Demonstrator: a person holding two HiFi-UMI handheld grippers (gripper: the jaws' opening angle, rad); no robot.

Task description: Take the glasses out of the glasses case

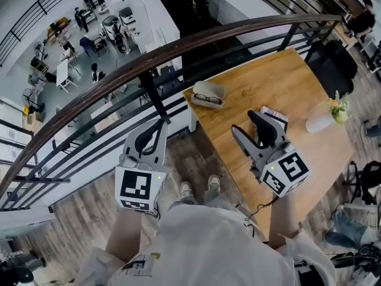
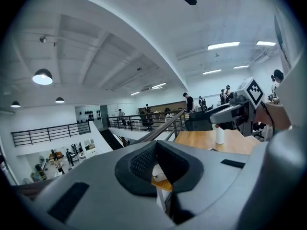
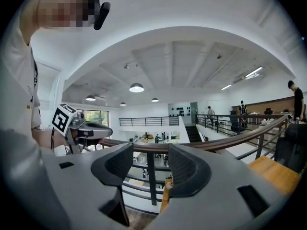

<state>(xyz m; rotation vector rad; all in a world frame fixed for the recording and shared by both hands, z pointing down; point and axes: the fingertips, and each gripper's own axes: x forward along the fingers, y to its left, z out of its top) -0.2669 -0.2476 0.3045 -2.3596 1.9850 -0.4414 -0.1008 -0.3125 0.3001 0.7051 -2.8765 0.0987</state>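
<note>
Wooden table [image 1: 286, 94] holds the glasses case [image 1: 208, 92] at its far corner, glasses [image 1: 208, 99] in it. Right gripper [image 1: 243, 121] is wide open and empty, presumably readied for approach. Left gripper [image 1: 163, 123] is closed and empty.

Only a sliver of the glasses case [image 2: 158, 171] shows between the jaws of the left gripper [image 2: 156, 145]. Just behind the right gripper [image 1: 244, 122], a flat patterned thing [image 1: 276, 114] lies half covered and cannot be identified.
</note>
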